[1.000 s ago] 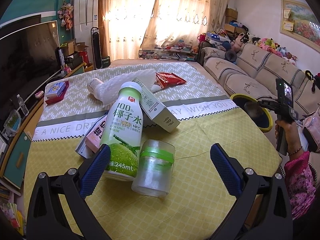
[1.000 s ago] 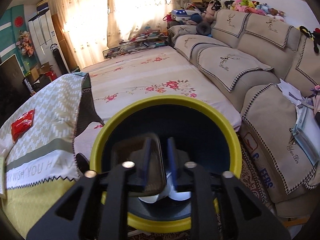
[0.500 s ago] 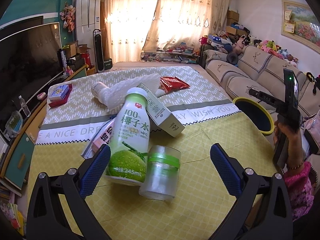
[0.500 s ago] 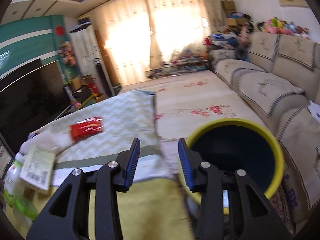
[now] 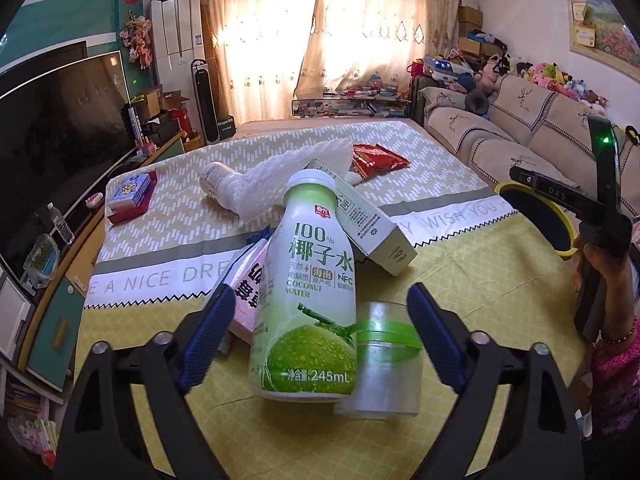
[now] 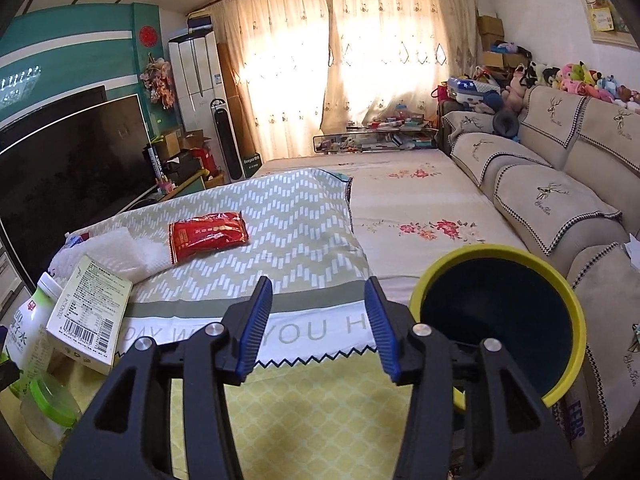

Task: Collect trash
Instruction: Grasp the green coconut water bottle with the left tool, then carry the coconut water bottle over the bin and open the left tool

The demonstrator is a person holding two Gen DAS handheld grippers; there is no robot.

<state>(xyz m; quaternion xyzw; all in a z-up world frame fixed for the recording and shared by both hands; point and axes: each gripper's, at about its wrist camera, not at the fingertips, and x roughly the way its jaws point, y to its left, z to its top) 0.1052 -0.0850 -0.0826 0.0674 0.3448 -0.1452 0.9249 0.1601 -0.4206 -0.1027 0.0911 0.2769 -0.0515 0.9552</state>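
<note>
While the left gripper [image 5: 320, 332] has just been narrowing its jaws, they stand released on either side of the coconut water bottle [image 5: 308, 300] and the clear jar [image 5: 386, 364], pressing on neither. The bottle stands upright on the bench [image 5: 460, 280], long axis vertical, dead ahead between the left jaws, the jar touching its right side; this hand is far the nearer. Behind them lean a carton [image 5: 368, 224] and a pink packet [image 5: 248, 292], then white foam wrap [image 5: 288, 176] and a red snack bag [image 5: 376, 160]. The right gripper [image 6: 316, 320], jaws just opening and empty, hovers beside the yellow-rimmed bin [image 6: 500, 320]. Only the right wrist view shows the bin's dark inside and the carton's barcode; only the left shows the bottle's label.
</note>
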